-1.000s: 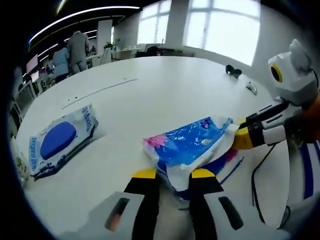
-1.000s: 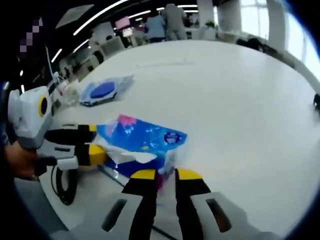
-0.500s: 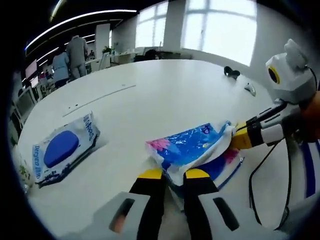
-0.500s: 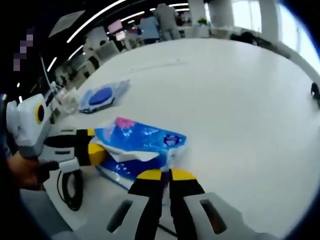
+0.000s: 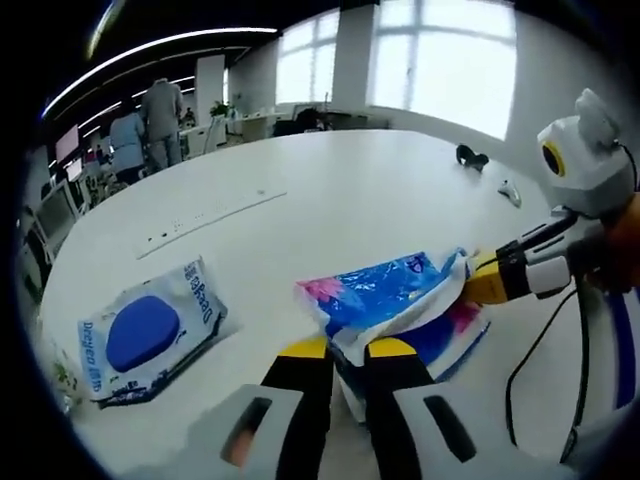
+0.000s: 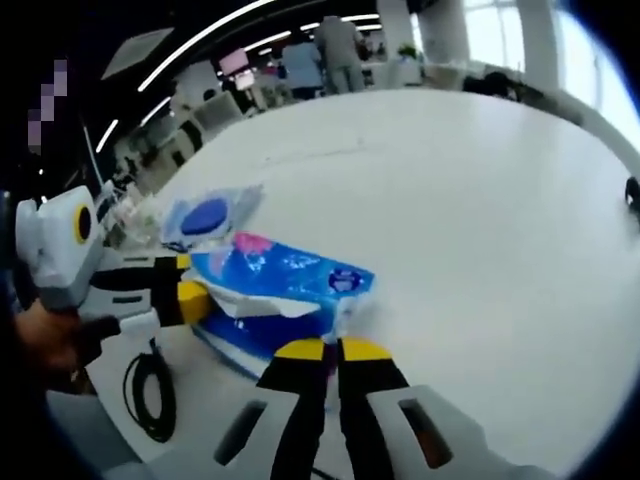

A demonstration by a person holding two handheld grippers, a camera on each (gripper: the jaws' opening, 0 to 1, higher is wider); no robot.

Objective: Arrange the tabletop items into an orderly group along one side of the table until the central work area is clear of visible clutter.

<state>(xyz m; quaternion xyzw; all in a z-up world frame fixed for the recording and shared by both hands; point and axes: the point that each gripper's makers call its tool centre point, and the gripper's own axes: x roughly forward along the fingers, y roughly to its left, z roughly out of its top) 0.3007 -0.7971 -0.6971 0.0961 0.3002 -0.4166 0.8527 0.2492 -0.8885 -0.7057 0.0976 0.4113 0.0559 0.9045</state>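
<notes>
A blue and white plastic pack with pink print [image 5: 395, 300] lies on the white table [image 5: 330, 190], held at both ends. My left gripper [image 5: 337, 350] is shut on its near white edge. My right gripper [image 6: 330, 351] is shut on the opposite end of the pack [image 6: 280, 285] and enters the left gripper view from the right [image 5: 478, 283]. A wet-wipes packet with a blue oval lid [image 5: 145, 332] lies flat to the left, also seen beyond the pack in the right gripper view [image 6: 208, 215].
A small black object [image 5: 470, 156] and a small white one [image 5: 509, 189] rest at the table's far right. A black cable [image 6: 150, 392] loops by the near edge. People stand [image 5: 150, 120] at desks beyond the table.
Both grippers closed from a slight gap onto the pack's ends. The pack has shifted a little across the table, ending nearer the wipes packet in the right gripper view.
</notes>
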